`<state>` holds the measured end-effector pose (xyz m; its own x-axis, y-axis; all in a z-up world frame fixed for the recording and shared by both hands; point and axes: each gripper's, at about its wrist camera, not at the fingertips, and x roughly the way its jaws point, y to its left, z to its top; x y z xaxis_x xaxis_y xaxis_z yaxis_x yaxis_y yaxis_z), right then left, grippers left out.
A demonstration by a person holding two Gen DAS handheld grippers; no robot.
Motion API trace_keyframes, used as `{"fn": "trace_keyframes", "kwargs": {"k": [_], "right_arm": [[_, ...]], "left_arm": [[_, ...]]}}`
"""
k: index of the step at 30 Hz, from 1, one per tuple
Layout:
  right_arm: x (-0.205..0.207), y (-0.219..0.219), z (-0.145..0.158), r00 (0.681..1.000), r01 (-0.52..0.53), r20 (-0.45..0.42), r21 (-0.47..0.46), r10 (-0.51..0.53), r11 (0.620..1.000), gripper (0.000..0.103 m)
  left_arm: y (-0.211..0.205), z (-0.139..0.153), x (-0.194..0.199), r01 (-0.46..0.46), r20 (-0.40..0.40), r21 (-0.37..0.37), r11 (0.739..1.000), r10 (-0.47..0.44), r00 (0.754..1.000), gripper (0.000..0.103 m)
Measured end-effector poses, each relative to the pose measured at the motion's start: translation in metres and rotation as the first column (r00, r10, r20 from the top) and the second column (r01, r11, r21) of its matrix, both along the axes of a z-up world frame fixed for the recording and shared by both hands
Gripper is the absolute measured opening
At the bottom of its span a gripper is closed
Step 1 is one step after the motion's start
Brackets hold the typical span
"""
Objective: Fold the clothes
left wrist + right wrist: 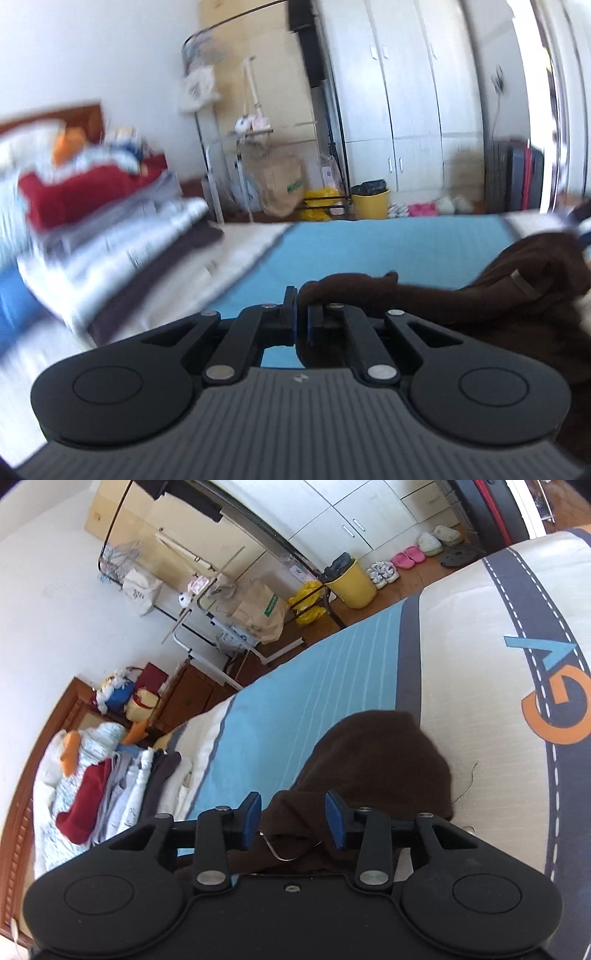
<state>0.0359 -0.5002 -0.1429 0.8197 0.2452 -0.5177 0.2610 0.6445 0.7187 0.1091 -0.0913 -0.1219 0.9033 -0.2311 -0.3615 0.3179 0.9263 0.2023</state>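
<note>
Left hand-held gripper (302, 321): jaws together, clamped on an edge of brown garment (524, 295). Right hand-held gripper (293, 821): jaws apart, poised over brown garment (373, 760), which is bunched on bed (480, 738). Beyond, at headboard end: stack of folded clothes (122, 794). Farthest, on floor: yellow bin (352, 579).
</note>
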Motion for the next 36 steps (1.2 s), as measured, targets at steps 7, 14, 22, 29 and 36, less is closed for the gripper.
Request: {"fn": "trace_keyframes", "kwargs": {"k": [7,14,22,29,36], "right_arm": [[0.010,0.009,-0.002,0.999,-0.027,-0.027,-0.053,0.026,0.998,0.046],[0.028,0.040,-0.004,0.990,-0.133,-0.079,-0.184,0.120,0.974,0.046],[0.054,0.039,-0.022,0.978,-0.172,-0.168,-0.292,0.127,0.941,0.046],[0.078,0.039,-0.044,0.968,-0.218,-0.196,-0.332,0.159,0.918,0.009],[0.048,0.031,0.003,0.994,0.074,-0.021,-0.600,-0.108,0.797,0.008]], "left_arm": [[0.061,-0.020,0.022,-0.209,0.011,-0.002,0.978,0.209,0.978,0.004],[0.113,-0.067,0.041,-0.384,-0.121,0.008,0.923,0.382,0.916,0.004],[0.097,-0.052,0.066,-0.440,0.027,0.124,0.889,0.440,0.897,0.005],[0.105,-0.084,0.079,-0.433,-0.114,0.135,0.891,0.448,0.887,0.005],[0.111,-0.069,0.078,-0.438,-0.083,0.086,0.895,0.445,0.892,0.005]]}}
